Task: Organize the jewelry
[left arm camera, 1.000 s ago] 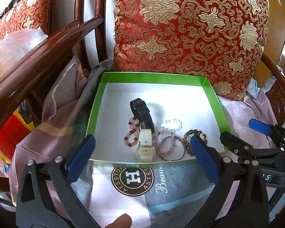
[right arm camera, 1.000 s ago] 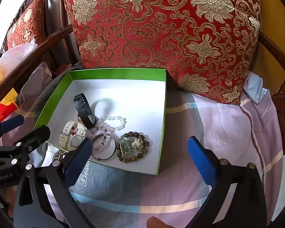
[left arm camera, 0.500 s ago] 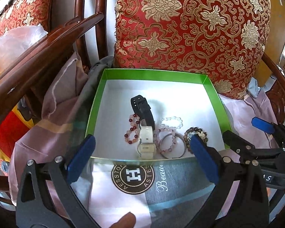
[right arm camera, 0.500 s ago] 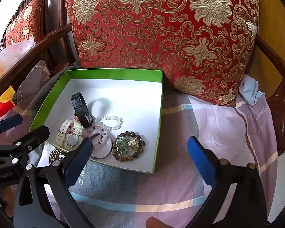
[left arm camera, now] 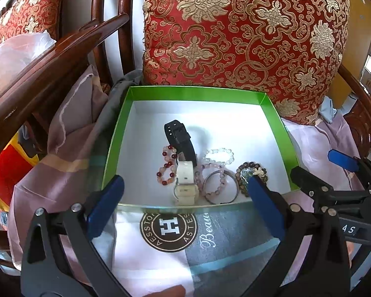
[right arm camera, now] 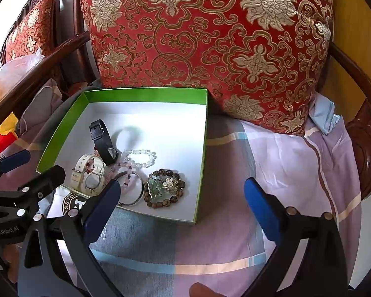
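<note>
A red-and-gold cushion leans at the far side of a wooden chair whose seat is draped in a pastel checked sheet; near it sits a green-walled box, and all the jewelry lies in the box's near part: black watch, white watch, red bead bracelet, clear bead bracelet, pink bead bracelet, metal bangle, brown bead bracelet. The left tool and right tool hover spread wide, empty. Whether sorting is done or pending, I cannot tell. A bag beneath reads "Beau…" and a round "H" logo
</note>
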`<state>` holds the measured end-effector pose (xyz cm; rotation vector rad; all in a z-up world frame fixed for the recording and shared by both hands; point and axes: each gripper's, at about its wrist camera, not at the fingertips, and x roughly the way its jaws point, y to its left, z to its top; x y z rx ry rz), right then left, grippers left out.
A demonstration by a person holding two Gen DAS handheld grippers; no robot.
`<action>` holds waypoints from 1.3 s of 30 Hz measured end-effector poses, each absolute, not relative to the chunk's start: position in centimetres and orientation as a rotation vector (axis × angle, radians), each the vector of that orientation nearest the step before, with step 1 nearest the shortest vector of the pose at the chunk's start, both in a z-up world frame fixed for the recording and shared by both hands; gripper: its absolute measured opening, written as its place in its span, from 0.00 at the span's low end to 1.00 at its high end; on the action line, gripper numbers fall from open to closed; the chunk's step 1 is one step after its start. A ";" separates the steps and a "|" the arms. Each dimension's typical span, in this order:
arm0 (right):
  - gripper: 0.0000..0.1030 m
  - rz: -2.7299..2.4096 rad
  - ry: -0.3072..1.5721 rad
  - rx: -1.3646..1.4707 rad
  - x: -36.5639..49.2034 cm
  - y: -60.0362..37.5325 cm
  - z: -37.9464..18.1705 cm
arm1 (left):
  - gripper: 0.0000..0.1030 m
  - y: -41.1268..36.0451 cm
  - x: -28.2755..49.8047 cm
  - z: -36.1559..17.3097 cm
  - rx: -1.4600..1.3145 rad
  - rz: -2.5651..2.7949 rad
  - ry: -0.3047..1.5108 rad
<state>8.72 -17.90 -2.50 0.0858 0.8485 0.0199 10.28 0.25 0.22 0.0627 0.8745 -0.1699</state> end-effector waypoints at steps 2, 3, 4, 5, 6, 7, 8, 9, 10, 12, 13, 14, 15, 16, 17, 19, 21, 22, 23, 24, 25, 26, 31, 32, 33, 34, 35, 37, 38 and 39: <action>0.97 0.017 0.851 0.088 8.7 -18.0 -2.6 | 0.98 0.2 10.3 0.2 0.068 -0.169 0.873; 0.97 0.016 0.852 0.090 8.7 -18.0 -2.7 | 0.98 0.1 10.3 0.1 0.069 -0.170 0.876; 0.97 0.015 0.854 0.091 8.7 -18.1 -2.7 | 0.98 0.1 10.4 0.1 0.069 -0.172 0.878; 0.97 0.015 0.855 0.092 8.7 -18.1 -2.8 | 0.98 0.1 10.4 0.0 0.069 -0.174 0.880; 0.97 0.014 0.856 0.093 8.8 -18.1 -2.9 | 0.98 0.0 10.4 -0.1 0.071 -0.174 0.882; 0.97 0.013 0.857 0.092 8.8 -18.2 -2.9 | 0.98 0.0 10.4 -0.1 0.072 -0.174 0.882; 0.97 0.013 0.856 0.091 8.8 -18.2 -2.9 | 0.98 0.0 10.4 -0.1 0.073 -0.174 0.882; 0.97 0.013 0.856 0.090 8.7 -18.2 -2.9 | 0.98 -0.1 10.5 -0.1 0.074 -0.174 0.883; 0.97 0.013 0.855 0.090 8.7 -18.2 -2.9 | 0.98 -0.1 10.5 -0.1 0.074 -0.174 0.884; 0.97 0.013 0.855 0.089 8.7 -18.2 -2.9 | 0.98 -0.1 10.5 -0.2 0.072 -0.177 0.886; 0.97 0.012 0.855 0.090 8.7 -18.2 -2.9 | 0.98 -0.1 10.5 -0.2 0.072 -0.177 0.886; 0.97 0.013 0.856 0.091 8.7 -18.2 -2.9 | 0.98 -0.1 10.5 -0.2 0.073 -0.177 0.887; 0.97 0.014 0.857 0.092 8.8 -18.2 -3.0 | 0.98 -0.1 10.5 -0.2 0.074 -0.176 0.888; 0.97 0.014 0.858 0.093 8.8 -18.3 -3.1 | 0.98 -0.1 10.5 -0.3 0.076 -0.176 0.888; 0.97 0.014 0.859 0.094 8.8 -18.3 -3.1 | 0.98 -0.2 10.5 -0.3 0.077 -0.176 0.888; 0.97 0.013 0.859 0.094 8.7 -18.3 -3.2 | 0.98 -0.2 10.6 -0.3 0.080 -0.175 0.889; 0.97 0.013 0.859 0.094 8.7 -18.3 -3.2 | 0.98 -0.2 10.6 -0.4 0.083 -0.175 0.890; 0.97 0.014 0.858 0.095 8.7 -18.3 -3.2 | 0.98 -0.2 10.6 -0.4 0.084 -0.175 0.890; 0.97 0.013 0.858 0.095 8.7 -18.3 -3.2 | 0.98 -0.2 10.6 -0.4 0.083 -0.176 0.890; 0.97 0.013 0.858 0.095 8.7 -18.3 -3.2 | 0.98 -0.2 10.6 -0.4 0.082 -0.177 0.892; 0.97 0.012 0.859 0.095 8.7 -18.3 -3.2 | 0.98 -0.3 10.6 -0.4 0.082 -0.177 0.892; 0.97 0.013 0.859 0.094 8.7 -18.3 -3.2 | 0.98 -0.3 10.6 -0.4 0.082 -0.178 0.893; 0.97 0.014 0.858 0.094 8.7 -18.3 -3.2 | 0.98 -0.3 10.7 -0.5 0.085 -0.178 0.894; 0.97 0.014 0.857 0.093 8.7 -18.2 -3.2 | 0.98 -0.3 10.7 -0.5 0.085 -0.179 0.894; 0.97 0.014 0.858 0.093 8.7 -18.3 -3.2 | 0.98 -0.3 10.7 -0.5 0.084 -0.179 0.894; 0.97 0.012 0.857 0.092 8.7 -18.3 -3.3 | 0.98 -0.3 10.7 -0.5 0.084 -0.178 0.894; 0.97 0.011 0.858 0.092 8.7 -18.3 -3.3 | 0.98 -0.3 10.7 -0.6 0.084 -0.179 0.895; 0.97 0.011 0.858 0.092 8.7 -18.3 -3.4 | 0.98 -0.3 10.6 -0.6 0.086 -0.179 0.897; 0.97 0.010 0.858 0.092 8.7 -18.3 -3.3 | 0.98 -0.3 10.6 -0.7 0.087 -0.179 0.899; 0.97 0.009 0.858 0.092 8.7 -18.3 -3.3 | 0.98 -0.3 10.6 -0.7 0.087 -0.178 0.901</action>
